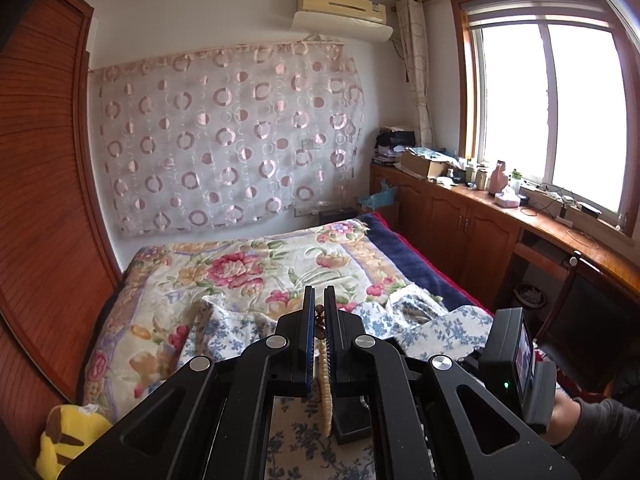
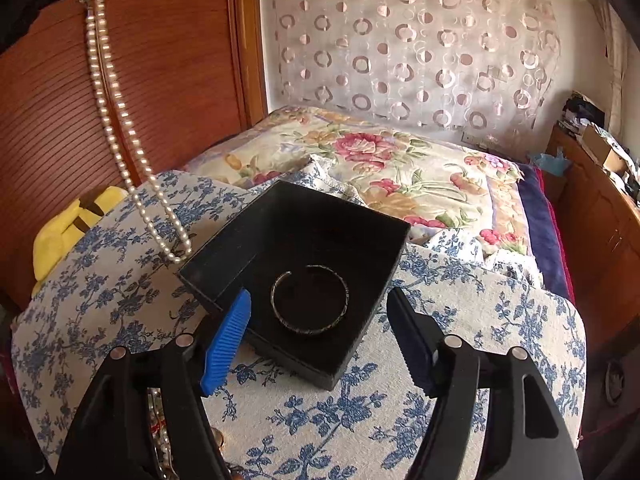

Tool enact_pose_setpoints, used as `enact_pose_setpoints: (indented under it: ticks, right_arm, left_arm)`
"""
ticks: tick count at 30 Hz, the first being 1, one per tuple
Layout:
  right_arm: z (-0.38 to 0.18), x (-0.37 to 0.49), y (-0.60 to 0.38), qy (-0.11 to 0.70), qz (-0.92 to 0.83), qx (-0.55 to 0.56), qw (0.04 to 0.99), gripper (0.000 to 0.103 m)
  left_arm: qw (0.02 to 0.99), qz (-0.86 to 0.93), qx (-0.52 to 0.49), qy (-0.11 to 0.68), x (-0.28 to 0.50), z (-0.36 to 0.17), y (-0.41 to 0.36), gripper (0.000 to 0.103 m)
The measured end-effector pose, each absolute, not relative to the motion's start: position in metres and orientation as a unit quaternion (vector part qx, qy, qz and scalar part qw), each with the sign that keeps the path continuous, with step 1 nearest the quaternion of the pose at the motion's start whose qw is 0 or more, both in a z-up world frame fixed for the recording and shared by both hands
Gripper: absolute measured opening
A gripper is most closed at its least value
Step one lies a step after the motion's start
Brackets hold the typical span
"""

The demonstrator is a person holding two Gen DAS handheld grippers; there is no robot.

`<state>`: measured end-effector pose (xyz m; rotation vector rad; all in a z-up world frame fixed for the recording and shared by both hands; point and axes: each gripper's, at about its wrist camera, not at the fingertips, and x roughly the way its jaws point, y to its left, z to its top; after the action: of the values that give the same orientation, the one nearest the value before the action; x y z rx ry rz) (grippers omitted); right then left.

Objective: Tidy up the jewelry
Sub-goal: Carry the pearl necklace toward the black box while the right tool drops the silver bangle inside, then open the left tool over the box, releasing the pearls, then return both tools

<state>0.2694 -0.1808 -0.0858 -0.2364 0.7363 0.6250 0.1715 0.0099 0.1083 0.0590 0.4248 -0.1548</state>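
At far left of the right wrist view, a pearl necklace [image 2: 120,128] hangs in a doubled strand from the top corner, its lower loop just over the near-left corner of the box; judged to be held aloft so it can be lowered in. The left wrist view shows the cause: the left gripper [image 1: 319,312] is pinched nearly shut on a bunched strand of pale beads [image 1: 326,392], which trails below the jaws.

Left foreground: a yellow plush toy [image 2: 60,232] beside the wooden wardrobe [image 2: 168,60]; loose jewelry, partly hidden, under the gripper body at bottom left.

Centre: an open black box [image 2: 224,256] on a blue-flowered cloth [image 2: 500,340], which covers a raised cushion-like surface at the foot of the bed. A dark bangle [image 2: 310,300] lies flat inside the box, seemingly already sorted.

Centre foreground: the right gripper [image 2: 316,320] stands wide and empty, its fingers either side of the near edge of the box, touching nothing visible.

Beyond: a floral quilt [image 2: 400,160] over the bed, and a sheer curtain with ring pattern [image 2: 400,40] pinned on the wall.

Right: a wooden cabinet run [image 1: 480,232] under the window [image 1: 548,108], its top cluttered with bottles, boxes and cables; an air conditioner [image 1: 340,6] above.
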Motion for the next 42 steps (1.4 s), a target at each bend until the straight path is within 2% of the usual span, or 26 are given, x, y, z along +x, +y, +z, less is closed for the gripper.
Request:
enact_pose_setpoints:
  ticks: [10,18,20,22,27,29,38,40,42]
  right_arm:
    - [-0.089,0.255,-0.216,0.351,0.292,-0.088,0.885,0.073]
    - [-0.087,0.238,-0.231,0.342,0.298,-0.071,0.888,0.073]
    - [-0.087,0.234,-0.234,0.342,0.299,-0.067,0.888,0.073]
    - [-0.089,0.229,-0.236,0.343,0.299,-0.064,0.888,0.073]
    - [-0.1,0.215,-0.243,0.351,0.286,-0.068,0.889,0.073]
    - [-0.106,0.209,-0.246,0.355,0.286,-0.069,0.887,0.073]
    - [-0.129,0.173,-0.248,0.378,0.299,-0.083,0.872,0.072]
    - [-0.133,0.167,-0.245,0.384,0.303,-0.09,0.868,0.06]
    - [-0.14,0.161,-0.241,0.391,0.309,-0.101,0.861,0.054]
  left_arm:
    - [0.976,-0.092,0.038,0.193,0.178,0.118,-0.016,0.004]
    - [0.97,-0.091,0.028,0.224,0.192,0.092,-0.015,0.004]
    - [0.967,-0.091,0.028,0.235,0.195,0.081,-0.014,0.011]
    - [0.967,-0.091,0.028,0.238,0.192,0.071,-0.014,0.041]
    - [0.963,-0.093,0.029,0.251,0.174,0.044,-0.01,0.048]
    - [0.961,-0.094,0.031,0.258,0.163,0.031,-0.009,0.054]
    - [0.948,-0.098,0.025,0.302,0.128,-0.019,0.005,0.062]
    - [0.945,-0.097,0.023,0.312,0.122,-0.029,0.008,0.064]
    - [0.941,-0.1,0.02,0.323,0.116,-0.039,0.009,0.065]
